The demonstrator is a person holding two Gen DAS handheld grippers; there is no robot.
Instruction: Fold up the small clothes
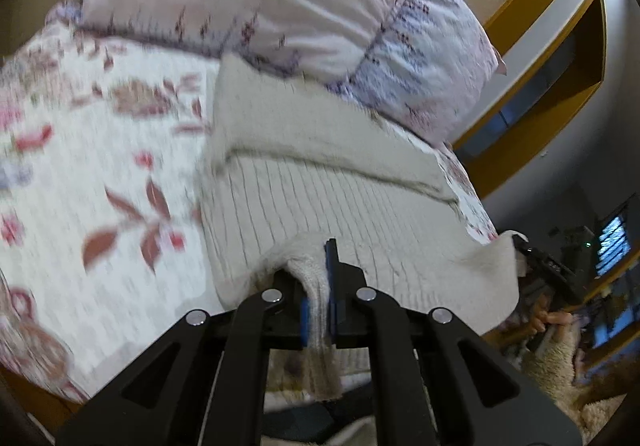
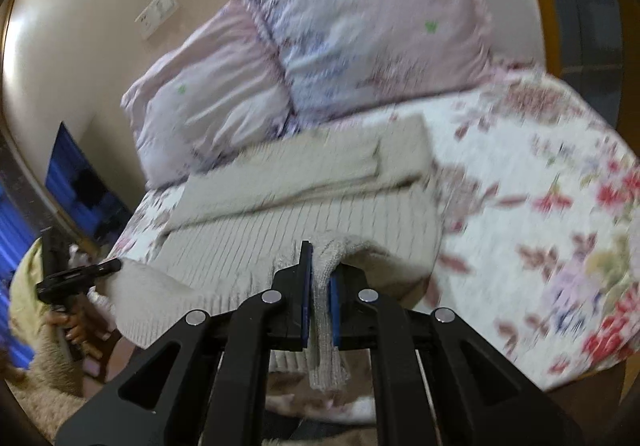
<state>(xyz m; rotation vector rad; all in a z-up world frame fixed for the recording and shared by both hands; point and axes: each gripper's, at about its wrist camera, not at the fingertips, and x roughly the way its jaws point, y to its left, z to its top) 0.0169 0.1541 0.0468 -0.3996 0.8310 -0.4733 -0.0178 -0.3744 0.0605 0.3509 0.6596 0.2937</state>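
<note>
I find my left claw [image 1: 320, 286] clamped on the near hem of the sweater [image 1: 320, 182], a fold of cream knit pinched between its blue pads and hanging down behind them. My right claw [image 2: 318, 286] grips the same hem at the other corner, knit likewise bunched between its pads and trailing below. The sweater lies on the bed [image 1: 100, 166] directly ahead of both claws, ribbed body nearest, a folded sleeve band lying across it farther out. The near edge is raised off the quilt between the two claws and sags slightly in the middle. Beyond the sweater, two pillows [image 1: 248, 2] rest against the wall, touching the garment's far edge. From the left claw, the right claw shows at the far right, holding its corner, with a hand [image 1: 548, 320] beneath it. From the right claw, the left claw appears at the far left, on the other corner. Both views are blurred; fine detail of the quilt pattern I cannot confirm.
</note>
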